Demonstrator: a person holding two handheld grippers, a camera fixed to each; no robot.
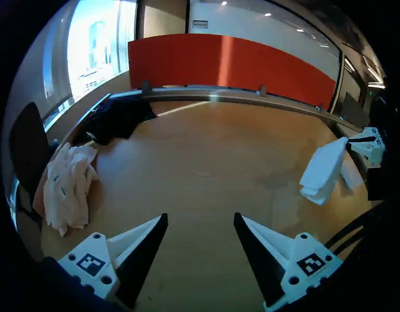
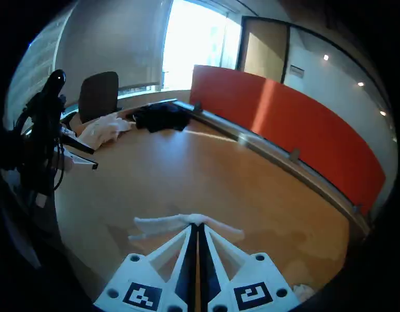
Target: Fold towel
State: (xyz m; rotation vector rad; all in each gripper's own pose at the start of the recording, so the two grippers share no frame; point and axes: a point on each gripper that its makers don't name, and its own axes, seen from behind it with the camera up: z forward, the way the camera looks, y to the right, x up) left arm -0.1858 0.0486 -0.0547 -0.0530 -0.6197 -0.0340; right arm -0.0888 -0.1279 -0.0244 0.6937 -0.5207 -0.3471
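In the left gripper view a folded white towel (image 1: 324,169) hangs above the wooden table (image 1: 210,156) at the right, pinched at its top by my right gripper (image 1: 362,144). In the right gripper view the same towel (image 2: 158,223) spreads to both sides of my right gripper (image 2: 195,226), which is shut on its edge. My left gripper (image 1: 200,218) is open over bare table with nothing between its fingers. Its white fingers (image 2: 80,153) also appear at the far left of the right gripper view.
A heap of crumpled white towels (image 1: 69,187) (image 2: 103,130) lies at the table's left edge beside a dark chair (image 1: 28,151) (image 2: 98,96). A black cloth (image 1: 116,119) (image 2: 160,117) lies at the far corner. A red divider (image 1: 226,65) (image 2: 288,130) runs along the back edge.
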